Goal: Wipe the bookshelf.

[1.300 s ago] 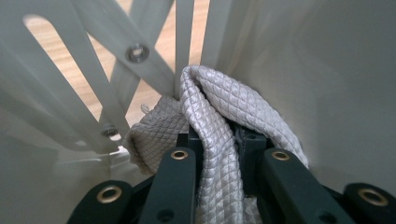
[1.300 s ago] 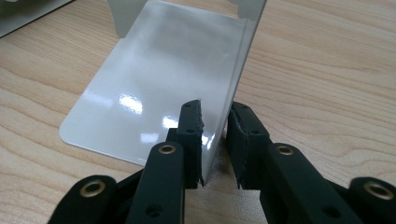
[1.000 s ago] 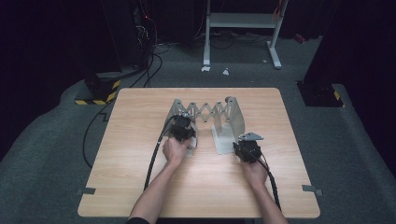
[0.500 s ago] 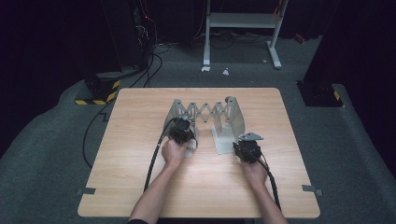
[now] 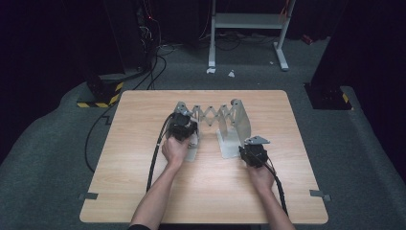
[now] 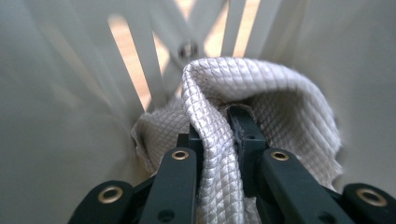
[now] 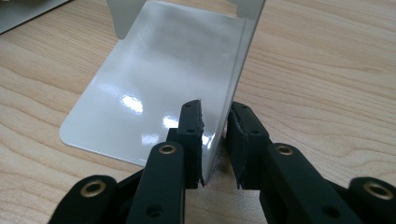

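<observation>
High view: wooden table (image 5: 143,191) w/ a metal expanding rack (image 5: 210,115) near its far middle, i.e. two upright end plates joined by a scissor lattice, each plate standing on a flat base. Left gripper (image 5: 183,125) sits at the rack's left end plate, held from behind by the left hand (image 5: 174,151); cable runs back along the forearm. Right gripper (image 5: 253,152) is at the near edge of the right end plate (image 5: 237,127), right hand (image 5: 261,176) behind it, grey three-cornered plate on top. The two grippers are well apart, one per end of the rack. Left gripper view: jaws are closed tight on a fold of white quilted cloth (image 6: 210,135) (diamond-pattern weave), which bunches up and over the jaw tips; pale rack walls on both sides, lattice bars and a rivet behind, wood showing thru the gaps. Right gripper view: jaws straddle the thin upright edge of the right end plate (image 7: 238,70), one pad each side, clamped on it; the glossy flat base (image 7: 140,93) lies on the table to the left of the jaws in that view.
</observation>
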Demonstrator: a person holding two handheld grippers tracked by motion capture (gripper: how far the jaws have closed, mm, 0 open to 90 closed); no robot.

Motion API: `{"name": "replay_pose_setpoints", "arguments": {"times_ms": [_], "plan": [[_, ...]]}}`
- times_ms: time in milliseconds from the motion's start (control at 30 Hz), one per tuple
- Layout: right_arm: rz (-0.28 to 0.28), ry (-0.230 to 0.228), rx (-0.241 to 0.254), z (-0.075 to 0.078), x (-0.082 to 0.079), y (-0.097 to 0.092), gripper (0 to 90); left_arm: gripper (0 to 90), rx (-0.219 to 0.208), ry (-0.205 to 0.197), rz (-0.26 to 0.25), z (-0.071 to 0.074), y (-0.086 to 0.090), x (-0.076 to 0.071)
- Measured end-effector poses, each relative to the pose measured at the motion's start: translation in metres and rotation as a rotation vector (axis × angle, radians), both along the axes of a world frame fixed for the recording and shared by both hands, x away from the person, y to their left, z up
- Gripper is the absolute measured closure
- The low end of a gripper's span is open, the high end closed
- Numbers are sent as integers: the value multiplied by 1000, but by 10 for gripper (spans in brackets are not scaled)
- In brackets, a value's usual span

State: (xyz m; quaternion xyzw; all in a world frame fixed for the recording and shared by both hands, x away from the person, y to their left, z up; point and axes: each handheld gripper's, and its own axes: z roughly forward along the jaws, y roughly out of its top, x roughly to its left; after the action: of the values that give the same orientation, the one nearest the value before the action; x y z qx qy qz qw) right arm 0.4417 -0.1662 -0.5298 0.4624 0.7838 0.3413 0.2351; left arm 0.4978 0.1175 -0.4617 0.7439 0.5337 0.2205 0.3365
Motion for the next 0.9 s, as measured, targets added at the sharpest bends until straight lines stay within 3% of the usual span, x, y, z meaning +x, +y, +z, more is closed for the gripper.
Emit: {"name": "replay_pose_setpoints", "arguments": {"times_ms": [100,500,667,800,900], "plan": [[1,-3,-6,0,-1,1,758,804,-53,-26,18,11,3,1],[1,-1,-3,0,-1,1,758,806,-76,-118,27,54,9,2],[4,1,1,0,0,0,759,806,-61,-103,26,51,7,4],[4,1,1,0,0,0,759,807,-61,-47,18,36,7,6],[4,4,7,0,0,0,760,809,-46,-37,14,27,7,8]]}}
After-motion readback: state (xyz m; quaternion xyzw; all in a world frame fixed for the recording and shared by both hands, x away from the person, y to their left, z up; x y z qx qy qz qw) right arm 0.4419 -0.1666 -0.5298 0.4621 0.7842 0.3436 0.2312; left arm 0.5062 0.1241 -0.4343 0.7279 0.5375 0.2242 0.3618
